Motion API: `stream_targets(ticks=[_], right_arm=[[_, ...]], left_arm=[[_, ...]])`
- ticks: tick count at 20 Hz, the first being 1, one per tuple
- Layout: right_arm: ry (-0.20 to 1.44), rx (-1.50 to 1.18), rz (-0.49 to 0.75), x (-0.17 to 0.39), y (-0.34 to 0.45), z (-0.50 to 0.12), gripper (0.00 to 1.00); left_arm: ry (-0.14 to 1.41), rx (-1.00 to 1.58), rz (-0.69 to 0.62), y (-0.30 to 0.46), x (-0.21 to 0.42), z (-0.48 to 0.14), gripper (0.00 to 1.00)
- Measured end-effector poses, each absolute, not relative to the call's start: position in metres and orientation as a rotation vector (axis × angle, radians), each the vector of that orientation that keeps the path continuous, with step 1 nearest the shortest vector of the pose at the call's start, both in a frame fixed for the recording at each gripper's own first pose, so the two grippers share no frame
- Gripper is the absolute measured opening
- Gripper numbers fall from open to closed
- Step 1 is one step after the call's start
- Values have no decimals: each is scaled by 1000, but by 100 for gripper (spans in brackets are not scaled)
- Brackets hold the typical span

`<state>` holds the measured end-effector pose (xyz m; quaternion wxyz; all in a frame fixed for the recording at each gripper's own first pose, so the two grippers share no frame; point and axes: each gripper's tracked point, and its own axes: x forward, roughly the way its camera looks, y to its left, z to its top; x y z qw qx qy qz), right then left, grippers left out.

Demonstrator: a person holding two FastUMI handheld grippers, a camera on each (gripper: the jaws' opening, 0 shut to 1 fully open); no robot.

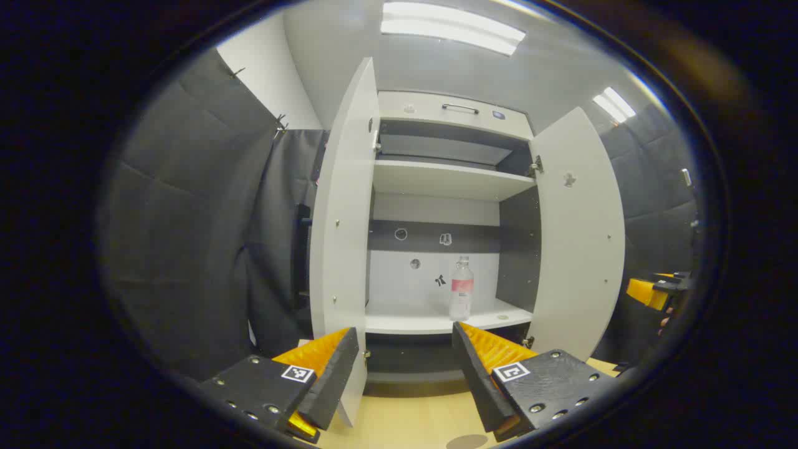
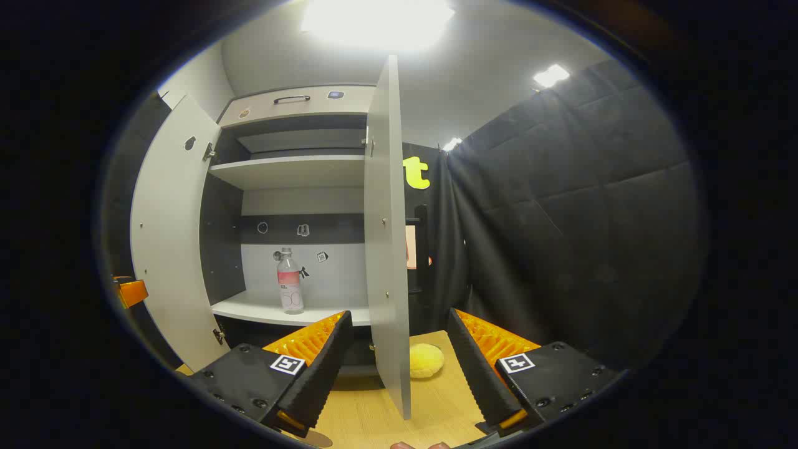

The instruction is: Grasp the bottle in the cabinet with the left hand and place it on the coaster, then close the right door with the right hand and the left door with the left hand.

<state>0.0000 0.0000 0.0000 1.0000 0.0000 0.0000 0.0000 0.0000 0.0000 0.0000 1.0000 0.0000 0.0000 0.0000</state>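
Observation:
A clear bottle (image 1: 461, 288) with a pink label stands upright on the lower shelf of the open white cabinet (image 1: 446, 178). It also stands there in the right gripper view (image 2: 290, 282). Both doors are swung wide: the left door (image 1: 345, 237) and the right door (image 1: 580, 231). My left gripper (image 1: 405, 330) is open in front of the cabinet, well short of the bottle. My right gripper (image 2: 399, 313) is open too, with the right door's edge (image 2: 388, 237) ahead of it. A dark round coaster (image 1: 466, 441) lies on the wooden table.
A yellow soft object (image 2: 426, 360) lies on the wooden tabletop (image 2: 436, 399) just right of the right door. The upper shelf (image 1: 449, 181) is bare. Black padded walls (image 2: 561, 218) close in on both sides. The other gripper (image 1: 654, 290) is beyond the right door.

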Motion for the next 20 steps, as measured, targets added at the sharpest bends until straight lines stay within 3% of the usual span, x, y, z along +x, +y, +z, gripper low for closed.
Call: stream_targets(ticks=[1, 2, 10, 11, 12, 17, 18, 20], right_arm=[[1, -3, 1, 0, 0, -1, 97], [3, -3, 0, 1, 0, -1, 97], [22, 3, 6, 1, -4, -3, 97], [22, 4, 4, 2, -6, -1, 94], [23, 4, -1, 2, -8, -1, 97], [22, -12, -68, 4, -32, 4, 97], [22, -19, -88, 4, -37, 3, 93], [33, -19, -117, 2, -46, 1, 97]], left_arm=[[2, 7, -4, 0, -2, -2, 82], [5, 16, -6, -1, -3, -3, 88], [35, 7, 15, 2, -4, -17, 88], [37, 2, 16, 2, -4, -18, 89], [37, -1, 17, 2, -3, -19, 88], [32, 63, -12, -9, -1, -20, 92], [29, 74, -33, -17, 1, -20, 94], [35, 76, -77, -32, 6, -23, 94]])
